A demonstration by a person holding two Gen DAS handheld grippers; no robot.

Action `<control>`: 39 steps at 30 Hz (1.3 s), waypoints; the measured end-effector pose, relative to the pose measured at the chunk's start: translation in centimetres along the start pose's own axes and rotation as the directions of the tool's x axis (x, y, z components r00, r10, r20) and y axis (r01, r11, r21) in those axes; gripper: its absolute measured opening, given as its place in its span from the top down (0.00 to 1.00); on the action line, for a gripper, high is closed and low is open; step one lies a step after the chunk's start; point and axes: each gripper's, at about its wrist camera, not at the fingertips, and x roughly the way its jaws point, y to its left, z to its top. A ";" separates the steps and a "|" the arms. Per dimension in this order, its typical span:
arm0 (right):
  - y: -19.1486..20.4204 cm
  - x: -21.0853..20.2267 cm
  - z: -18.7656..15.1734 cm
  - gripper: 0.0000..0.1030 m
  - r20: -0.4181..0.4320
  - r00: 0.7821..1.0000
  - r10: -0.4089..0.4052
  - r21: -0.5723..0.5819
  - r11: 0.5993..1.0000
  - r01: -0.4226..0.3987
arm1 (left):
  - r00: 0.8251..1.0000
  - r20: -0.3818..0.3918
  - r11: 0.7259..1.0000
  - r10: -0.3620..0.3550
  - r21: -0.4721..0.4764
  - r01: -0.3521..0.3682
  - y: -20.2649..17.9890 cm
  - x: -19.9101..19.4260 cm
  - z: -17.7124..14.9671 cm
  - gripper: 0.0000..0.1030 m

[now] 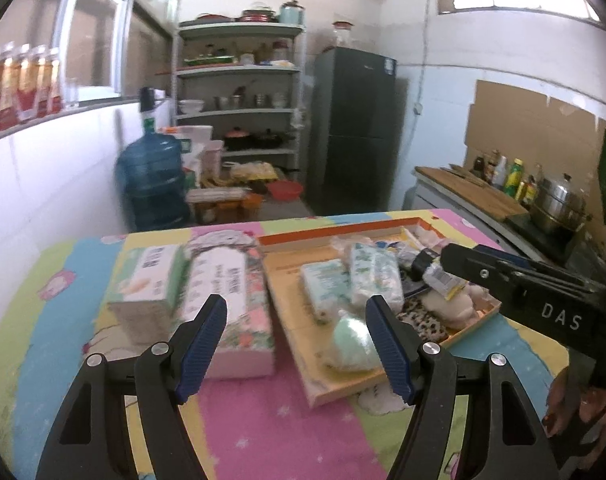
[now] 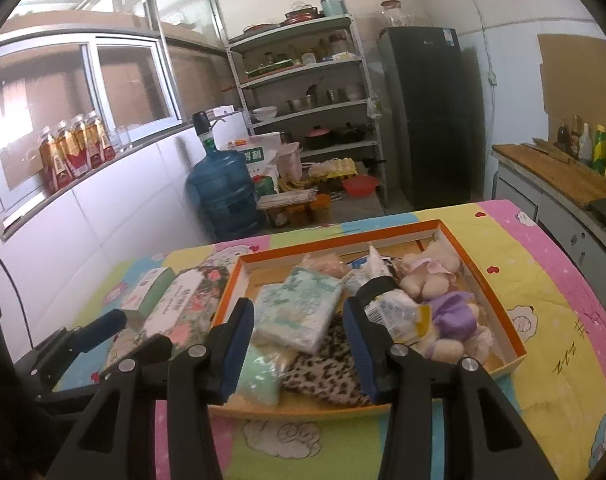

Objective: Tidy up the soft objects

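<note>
Both tongs hover above the surface [image 2: 543, 280], one empty, one gripping a tube.

The left tongs [image 1: 297, 344] stand wide apart with nothing between them, over the gap between the floral tissue pack [image 1: 231, 300] and the orange box [image 2: 491, 292]. The right tongs [image 2: 299, 344] are clamped on a white tube [image 2: 391, 308] with a black cap, held over the box. In the box lie tissue packs [image 2: 299, 304], a mint sponge [image 2: 257, 376], leopard cloth [image 2: 323, 376] and plush toys [image 2: 431, 276].
</note>
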 end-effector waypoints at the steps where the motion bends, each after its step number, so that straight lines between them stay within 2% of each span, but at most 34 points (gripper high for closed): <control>1: 0.4 -0.3 -0.2 0.55 0.003 1.000 -0.002 -0.006 1.000 0.002 | 1.000 -0.003 1.000 0.011 -0.008 -0.011 0.2 -0.3 0.0 0.29; 8: 4.2 -2.3 -1.9 0.55 0.043 0.997 -0.066 -0.064 0.996 0.068 | 0.999 0.012 0.998 0.031 -0.053 -0.030 2.9 -3.5 -1.3 0.29; 10: 5.1 -2.8 -2.5 0.55 0.053 0.997 -0.061 -0.071 0.995 0.065 | 0.998 0.018 0.997 0.055 -0.055 -0.054 3.5 -4.5 -1.7 0.29; 19: 8.8 -5.0 -5.0 0.55 0.073 0.996 -0.047 -0.087 0.995 0.054 | 0.994 0.080 0.992 0.075 -0.107 -0.066 5.7 -8.9 -4.3 0.29; 30: 10.2 -8.8 -8.5 0.55 0.111 0.992 -0.067 -0.068 0.995 0.075 | 0.987 0.109 0.989 0.117 -0.103 -0.106 5.4 -13.1 -7.3 0.29; 39: 11.2 -13.2 -11.3 0.55 0.188 0.977 -0.096 -0.082 0.990 0.113 | 0.981 0.124 0.986 0.147 -0.099 -0.136 4.0 -16.5 -9.7 0.29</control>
